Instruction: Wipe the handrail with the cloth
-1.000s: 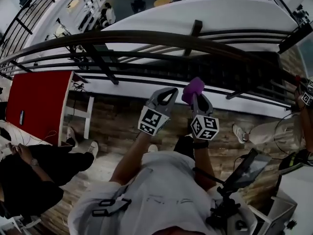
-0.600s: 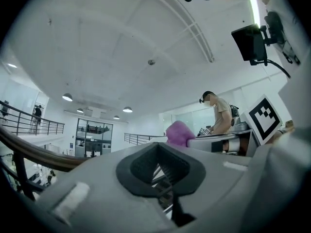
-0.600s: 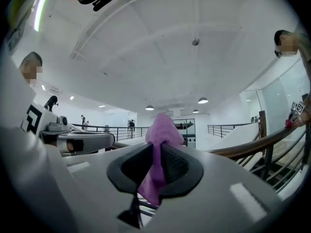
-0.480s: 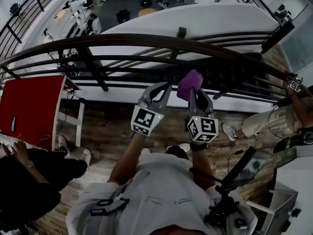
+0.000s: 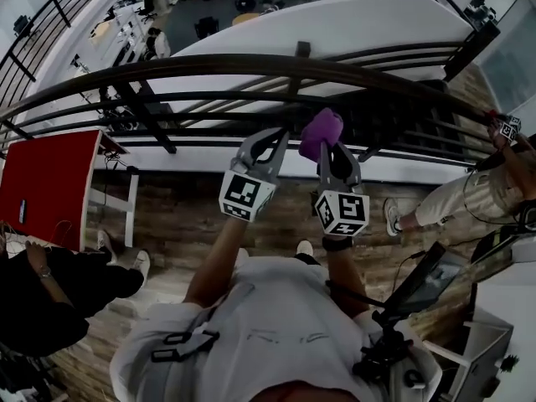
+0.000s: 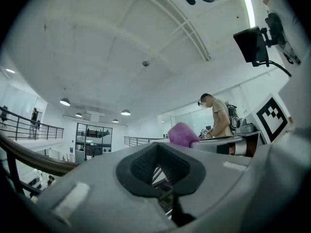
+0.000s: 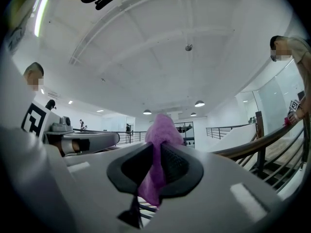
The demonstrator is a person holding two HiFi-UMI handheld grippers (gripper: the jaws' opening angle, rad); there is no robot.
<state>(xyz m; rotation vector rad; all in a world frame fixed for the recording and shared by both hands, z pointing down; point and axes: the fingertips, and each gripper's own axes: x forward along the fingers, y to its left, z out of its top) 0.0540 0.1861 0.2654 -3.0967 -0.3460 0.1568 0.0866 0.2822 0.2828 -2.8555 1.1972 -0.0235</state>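
While the right gripper (image 5: 329, 147) pinches the cloth (image 5: 321, 130) in its jaws, the handrail (image 5: 251, 62) runs crosswise ahead; the left gripper (image 5: 268, 139) has its jaws pressed together, empty.

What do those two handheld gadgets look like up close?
Both the left tongs and right tongs are grey plastic with black ribbed pads inside, and each carries a white cube printed with black square markers. The person wears a pale short-sleeved shirt.

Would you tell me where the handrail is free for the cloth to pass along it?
The handrail top is bare leftward, toward the red table, and ahead of the cloth. Crowded only far right, beside another person.
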